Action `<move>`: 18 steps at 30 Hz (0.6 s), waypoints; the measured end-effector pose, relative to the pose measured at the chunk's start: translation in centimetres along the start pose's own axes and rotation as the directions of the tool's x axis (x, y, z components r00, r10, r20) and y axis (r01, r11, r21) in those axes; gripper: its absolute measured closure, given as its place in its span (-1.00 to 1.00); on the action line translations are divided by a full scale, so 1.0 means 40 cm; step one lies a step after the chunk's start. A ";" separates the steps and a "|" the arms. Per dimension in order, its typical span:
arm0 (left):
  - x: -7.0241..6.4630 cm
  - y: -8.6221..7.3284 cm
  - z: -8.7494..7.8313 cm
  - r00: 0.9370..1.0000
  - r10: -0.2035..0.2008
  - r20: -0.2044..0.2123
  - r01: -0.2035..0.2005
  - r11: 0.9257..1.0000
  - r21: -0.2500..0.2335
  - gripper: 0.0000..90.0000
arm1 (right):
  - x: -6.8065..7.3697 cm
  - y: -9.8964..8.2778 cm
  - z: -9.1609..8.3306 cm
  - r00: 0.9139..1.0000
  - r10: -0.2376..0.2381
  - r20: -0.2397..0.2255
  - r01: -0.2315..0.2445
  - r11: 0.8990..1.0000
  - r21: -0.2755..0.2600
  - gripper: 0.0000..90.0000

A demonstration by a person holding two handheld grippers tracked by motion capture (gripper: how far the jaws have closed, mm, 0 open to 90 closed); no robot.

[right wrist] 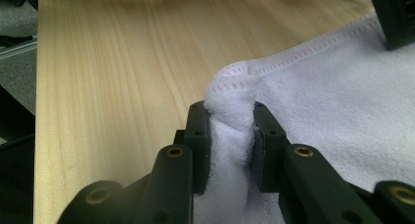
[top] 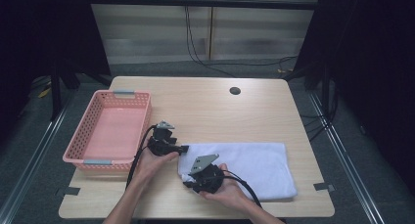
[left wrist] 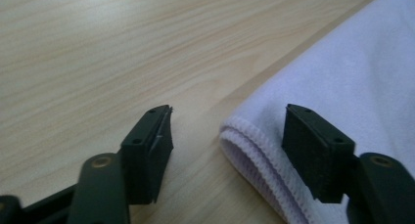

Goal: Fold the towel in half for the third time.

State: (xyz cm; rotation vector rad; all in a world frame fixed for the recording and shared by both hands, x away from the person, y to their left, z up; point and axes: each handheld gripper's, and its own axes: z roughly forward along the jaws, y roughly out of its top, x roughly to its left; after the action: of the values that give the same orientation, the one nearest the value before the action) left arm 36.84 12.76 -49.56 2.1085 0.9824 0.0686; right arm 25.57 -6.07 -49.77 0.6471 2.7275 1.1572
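A folded white towel lies on the wooden table, front right of centre. My left gripper is at the towel's far left corner. In the left gripper view the left gripper is open, its jaws straddling the stitched corner of the towel, one over the bare wood and one over the cloth, neither pressing. My right gripper is at the near left corner. In the right gripper view the right gripper is shut on a bunched fold of the towel, which bulges up between the pads.
A pink plastic basket stands at the table's left edge, nothing seen inside it. A round cable hole sits at the back of the table. One jaw of the left gripper shows at the top right of the right gripper view.
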 end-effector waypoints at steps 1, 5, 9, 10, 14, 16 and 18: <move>-0.001 -0.001 0.003 1.000 0.006 0.022 -0.006 1.000 0.009 -0.03 | 0.000 0.001 -0.001 1.000 0.000 -0.001 0.000 1.000 0.003 0.65; -0.014 -0.004 0.013 0.998 0.046 0.035 -0.047 0.998 0.036 0.24 | -0.001 0.002 -0.004 1.000 0.026 -0.014 -0.026 1.000 0.003 0.66; -0.019 -0.004 0.011 0.995 0.056 0.079 -0.059 0.997 0.040 0.63 | -0.006 0.000 -0.009 0.998 0.060 -0.036 -0.061 0.998 -0.006 0.66; -0.019 -0.003 0.009 0.994 0.044 0.096 -0.047 0.998 0.035 0.71 | -0.006 0.000 -0.012 0.996 0.075 -0.044 -0.075 0.997 -0.005 0.66; -0.011 0.004 -0.002 0.990 -0.006 0.138 0.007 1.000 -0.005 0.78 | -0.015 0.006 -0.025 0.993 0.101 -0.066 -0.103 0.994 -0.030 0.66; -0.006 0.012 -0.013 0.990 -0.025 0.140 0.029 0.999 -0.028 0.79 | -0.018 0.011 -0.034 0.992 0.101 -0.069 -0.104 0.994 -0.037 0.66; -0.006 0.023 -0.026 0.989 -0.024 0.149 0.030 0.999 -0.044 0.80 | -0.025 0.021 -0.048 0.991 0.113 -0.072 -0.117 0.992 -0.053 0.67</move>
State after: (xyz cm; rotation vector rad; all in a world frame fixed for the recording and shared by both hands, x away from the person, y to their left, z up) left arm 36.87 12.93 -48.14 2.0259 0.9114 -0.0778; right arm 26.27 -7.23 -47.90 0.7802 2.7342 1.3013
